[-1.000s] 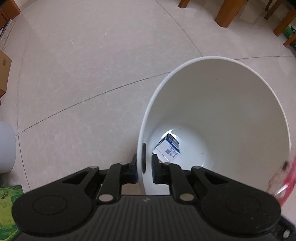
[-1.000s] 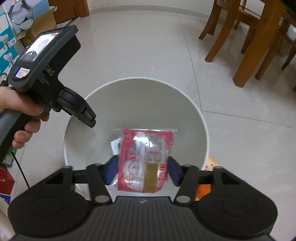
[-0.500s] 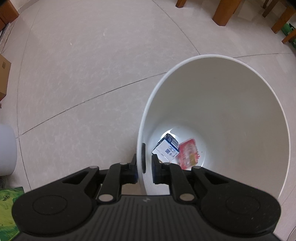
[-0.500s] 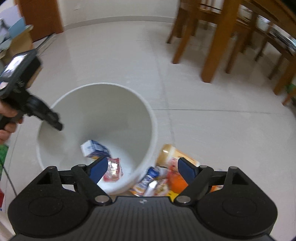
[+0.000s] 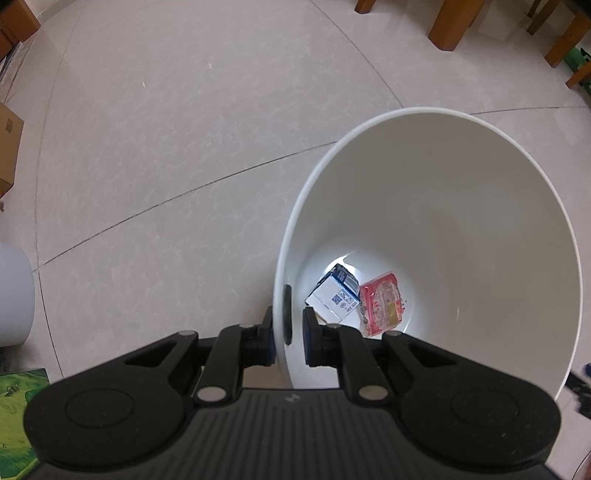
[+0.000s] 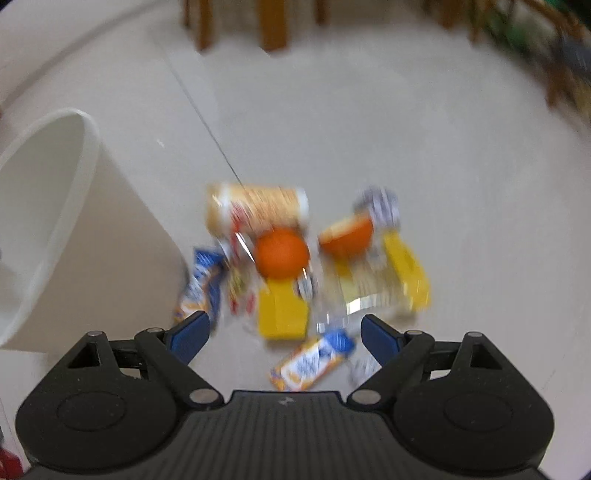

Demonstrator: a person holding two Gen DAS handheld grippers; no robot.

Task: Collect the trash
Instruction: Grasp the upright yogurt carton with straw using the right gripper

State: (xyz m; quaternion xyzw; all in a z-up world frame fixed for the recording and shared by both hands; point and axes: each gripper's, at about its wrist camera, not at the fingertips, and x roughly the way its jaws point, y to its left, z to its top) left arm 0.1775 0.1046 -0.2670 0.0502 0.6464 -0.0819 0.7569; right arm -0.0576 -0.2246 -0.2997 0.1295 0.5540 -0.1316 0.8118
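Observation:
My left gripper (image 5: pixel 288 332) is shut on the rim of the white bin (image 5: pixel 461 206), one finger outside the wall and one inside. At the bin's bottom lie a white-and-blue carton (image 5: pixel 334 293) and a red packet (image 5: pixel 382 304). In the blurred right wrist view the white bin (image 6: pixel 48 206) stands at the left. My right gripper (image 6: pixel 284 330) is open and empty above a pile of trash on the floor: an orange ball (image 6: pixel 282 253), a yellow box (image 6: pixel 282 314), a tan cylinder pack (image 6: pixel 258 208), a blue-and-orange wrapper (image 6: pixel 312 360) and several more wrappers.
Wooden table and chair legs (image 5: pixel 456 22) stand beyond the bin. A cardboard box (image 5: pixel 9 147) is at the far left, a white object (image 5: pixel 14 295) at the left edge, green packaging (image 5: pixel 18 410) at the lower left. Pale floor tiles (image 5: pixel 184 129) surround the bin.
The right gripper let go of the red packet, which now lies in the bin. It then swung right, open, from over the bin to over the trash pile. The left gripper kept its hold.

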